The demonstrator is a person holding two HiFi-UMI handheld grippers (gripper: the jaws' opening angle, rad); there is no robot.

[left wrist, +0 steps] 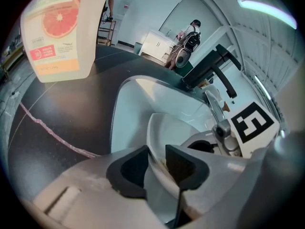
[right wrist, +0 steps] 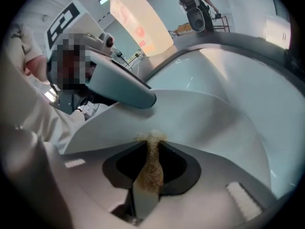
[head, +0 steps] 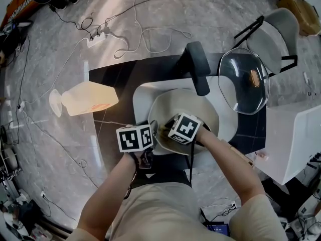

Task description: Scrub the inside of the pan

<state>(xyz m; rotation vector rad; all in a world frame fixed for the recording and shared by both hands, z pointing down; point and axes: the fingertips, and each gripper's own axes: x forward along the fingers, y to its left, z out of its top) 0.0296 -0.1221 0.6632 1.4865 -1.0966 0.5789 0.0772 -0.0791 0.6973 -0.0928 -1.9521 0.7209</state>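
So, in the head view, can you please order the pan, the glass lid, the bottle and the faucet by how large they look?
1. pan, although it is partly hidden
2. glass lid
3. bottle; it looks close to the lid in size, so I am unsure about these two
4. faucet

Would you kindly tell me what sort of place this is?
Probably a mock kitchen in a lab or studio: a sink holding a pan, with a tap in a dark counter, and loose cables over the floor.
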